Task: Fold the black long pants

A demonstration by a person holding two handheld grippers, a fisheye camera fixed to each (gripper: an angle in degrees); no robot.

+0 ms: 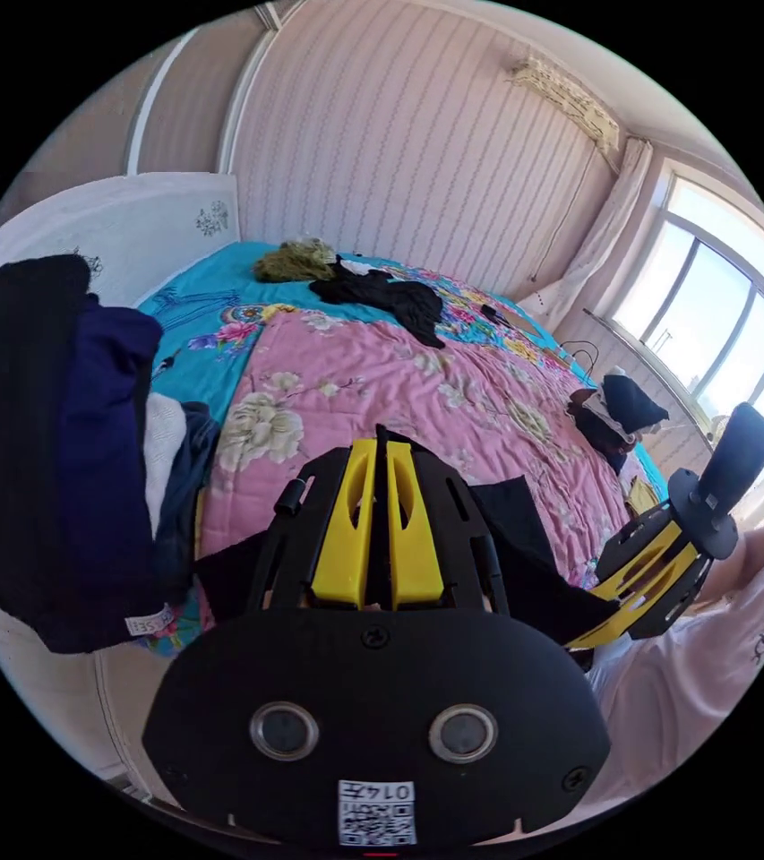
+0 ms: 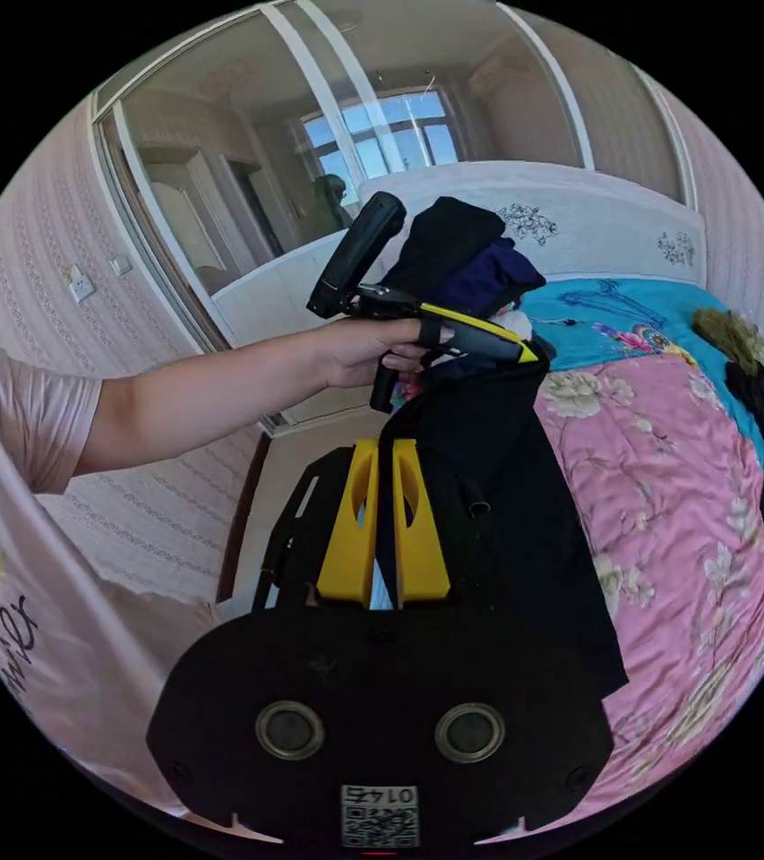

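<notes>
**Pants held at two points above the bed: slip and snag risks**

Left gripper view: Pants (image 1: pixel 525 537) hang as black cloth on both sides of the left gripper (image 1: pixel 380 448), whose yellow jaws are pressed together on a thin black edge at the tips. To the right of the jaws, the right gripper (image 1: pixel 579 638) meets the same cloth. Beyond the jaws lies the pink quilt (image 1: pixel 399 376); left of them, a stack of dark clothes (image 1: pixel 59 448) stands close.

Right gripper view: The right gripper (image 2: pixel 383 448) pinches the cloth's edge between closed jaws. Above them the left gripper (image 2: pixel 529 354), held in a hand (image 2: pixel 364 349), grips the top of the pants (image 2: pixel 507 502), which drape down right of the jaws onto the bed (image 2: pixel 686 502).

Hazards: Both holds are thin edge pinches, so a sharp pull could free the fabric. Swinging toward the stack could drag it over.
</notes>
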